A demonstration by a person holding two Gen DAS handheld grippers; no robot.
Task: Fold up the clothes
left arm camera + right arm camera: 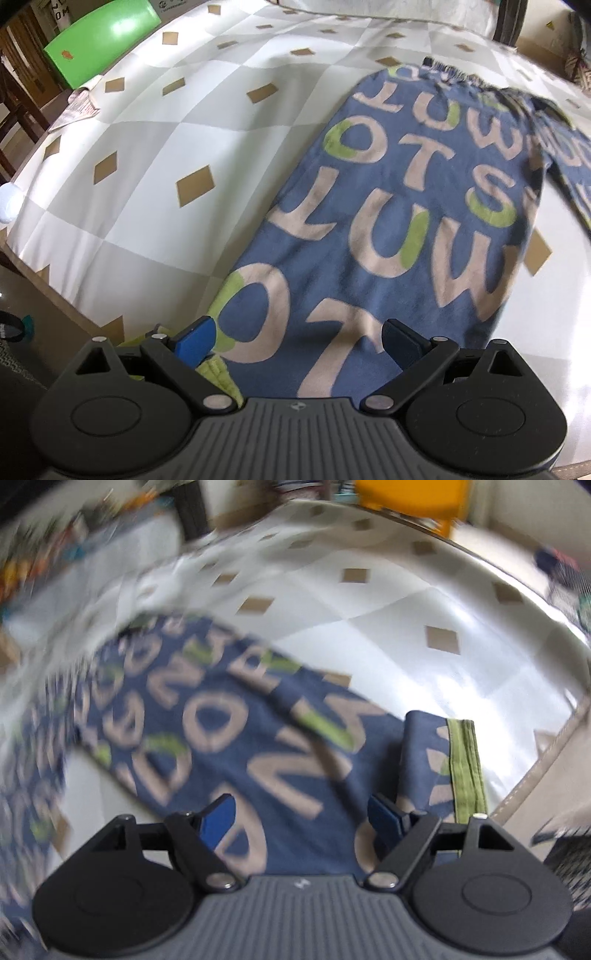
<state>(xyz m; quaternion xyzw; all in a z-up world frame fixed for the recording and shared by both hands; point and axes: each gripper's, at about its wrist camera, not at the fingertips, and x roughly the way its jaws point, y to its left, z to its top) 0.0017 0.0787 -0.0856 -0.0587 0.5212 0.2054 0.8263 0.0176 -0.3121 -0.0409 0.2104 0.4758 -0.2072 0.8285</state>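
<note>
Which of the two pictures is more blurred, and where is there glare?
Left wrist view: mostly sharp, the blue garment readable, only its far sleeve smeared; mild glare on the green box. Right wrist view: strong motion blur, worst at the left; the garment's letters streak; bright glare on the checked cloth.

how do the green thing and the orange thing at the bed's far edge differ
The green object appears in the left wrist view, sharp and glossy, at the bed's far left corner. The orange object appears in the right wrist view, blurred and cropped by the frame top. Both are plain, solid-coloured and beyond the mattress.
</note>
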